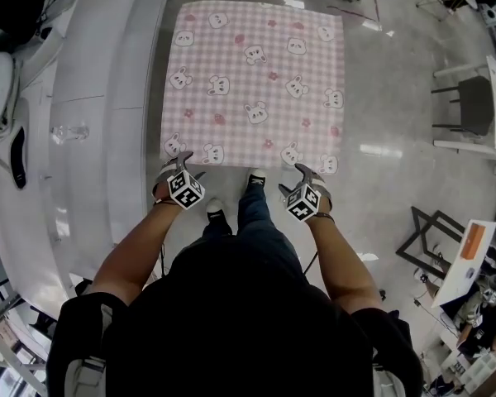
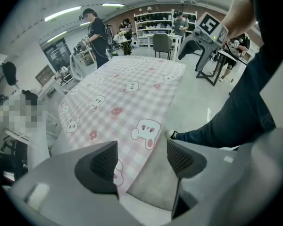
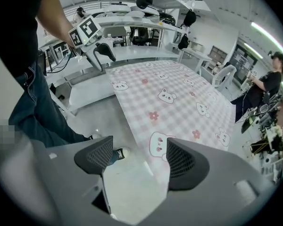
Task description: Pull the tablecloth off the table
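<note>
Pink checked tablecloth (image 1: 252,81) with bear prints lies flat over the table and covers it whole, so we judge that no pulling has started. Head view: left gripper (image 1: 177,162) and right gripper (image 1: 307,172) hang at the cloth's near edge, one by each near corner. We read the step as reaching for the near hem. A white counter (image 1: 91,98) runs along the left, the floor (image 1: 388,98) is glossy grey, and a chair (image 1: 471,106) stands well apart on the right.

Left gripper view: left gripper (image 2: 141,159) has its jaws wide apart, nothing clamped. The tablecloth (image 2: 127,93) corner shows in the gap, and the pads are off it. Shelves (image 2: 155,22) and a standing person (image 2: 96,29) are at the far end.

Right gripper view: right gripper (image 3: 139,157) is also spread and empty. The tablecloth (image 3: 174,98) edge runs in beside the right-hand pad, and we see no contact.

Next, we judge, each gripper must settle on the hem and clamp. Then both draw toward the near side together, so the cloth does not skew.
</note>
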`<state>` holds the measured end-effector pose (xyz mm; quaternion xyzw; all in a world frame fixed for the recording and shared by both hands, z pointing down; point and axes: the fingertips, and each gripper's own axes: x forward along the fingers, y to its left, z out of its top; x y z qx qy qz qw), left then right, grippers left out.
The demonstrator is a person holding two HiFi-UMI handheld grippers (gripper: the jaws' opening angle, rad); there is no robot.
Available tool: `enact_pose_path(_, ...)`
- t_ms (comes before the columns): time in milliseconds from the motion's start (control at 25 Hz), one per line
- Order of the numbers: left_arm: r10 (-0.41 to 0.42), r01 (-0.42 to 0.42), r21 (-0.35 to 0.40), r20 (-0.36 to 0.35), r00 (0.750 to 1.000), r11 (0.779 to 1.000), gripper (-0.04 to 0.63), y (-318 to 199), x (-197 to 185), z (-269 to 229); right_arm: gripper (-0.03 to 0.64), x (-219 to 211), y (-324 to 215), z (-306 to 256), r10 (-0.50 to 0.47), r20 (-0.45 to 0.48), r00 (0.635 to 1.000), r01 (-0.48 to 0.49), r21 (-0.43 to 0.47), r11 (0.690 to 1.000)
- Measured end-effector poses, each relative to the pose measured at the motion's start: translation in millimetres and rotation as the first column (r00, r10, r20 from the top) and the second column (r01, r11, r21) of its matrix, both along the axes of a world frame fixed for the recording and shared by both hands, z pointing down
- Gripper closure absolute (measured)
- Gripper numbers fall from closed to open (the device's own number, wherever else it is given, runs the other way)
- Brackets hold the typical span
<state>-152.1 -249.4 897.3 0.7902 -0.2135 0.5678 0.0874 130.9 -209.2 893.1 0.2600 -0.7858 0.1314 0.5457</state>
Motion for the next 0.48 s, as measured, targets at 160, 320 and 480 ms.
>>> enact_pose_path(160, 0.049, -0.049, 0.027, 0.029, 0.998, 0.998, 0.262, -9.0, 11.2, 13.6, 0.227, -4.4, -13.2, 13.0, -0.034, -0.022, 0.999, 0.034, 0.013, 0.999)
enact_pose_path(320, 0.107, -0.108, 0.029, 0.043, 0.993, 0.994, 0.244, -7.3, 22.8, 26.0, 0.209, -4.6, -22.0, 28.3, -0.064, -0.06, 0.996, 0.065, 0.017, 0.998)
enact_pose_path(480, 0.178, -0.181, 0.023, 0.102, 0.979, 0.983, 0.222, -1.7, 25.1, 48.2, 0.198, -1.8, -24.6, 48.5, -0.065, -0.094, 0.993, 0.065, -0.008, 0.998)
